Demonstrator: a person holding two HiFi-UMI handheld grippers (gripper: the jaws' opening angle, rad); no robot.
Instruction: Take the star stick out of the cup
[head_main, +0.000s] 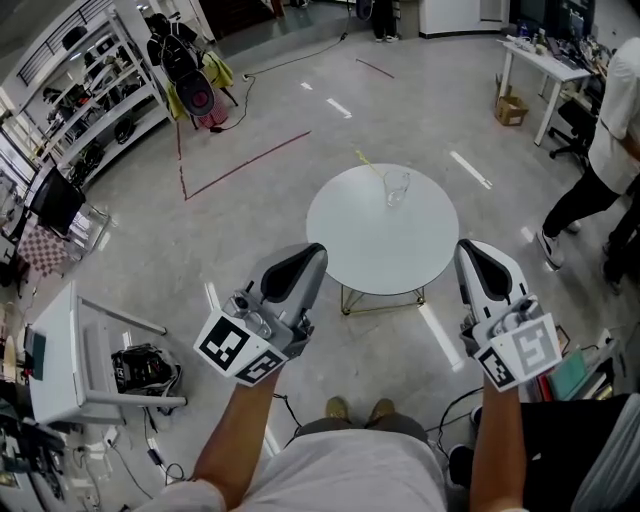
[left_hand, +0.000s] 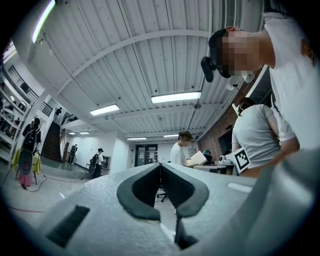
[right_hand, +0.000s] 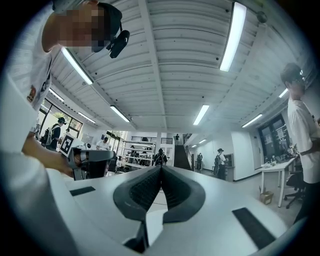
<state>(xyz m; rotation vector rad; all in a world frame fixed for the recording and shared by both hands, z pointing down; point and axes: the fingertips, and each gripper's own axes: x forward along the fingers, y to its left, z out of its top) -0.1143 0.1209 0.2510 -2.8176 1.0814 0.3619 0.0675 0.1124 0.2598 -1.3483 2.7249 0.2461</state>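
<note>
A clear glass cup (head_main: 397, 188) stands on the far part of a round white table (head_main: 383, 232) in the head view. A thin yellow-green star stick (head_main: 368, 163) leans out of the cup toward the upper left. My left gripper (head_main: 305, 252) hovers near the table's left front edge, shut with nothing in it. My right gripper (head_main: 469, 248) hangs at the table's right front edge, also shut and empty. Both are well short of the cup. In the gripper views the left gripper (left_hand: 160, 165) and right gripper (right_hand: 161, 169) point up at the ceiling, pads touching.
The table stands on a grey floor with red tape lines (head_main: 244, 164). A white cart (head_main: 70, 360) sits at the left, shelving (head_main: 90, 95) at the far left, a white desk (head_main: 545, 65) at the far right. A person (head_main: 600, 170) stands at the right.
</note>
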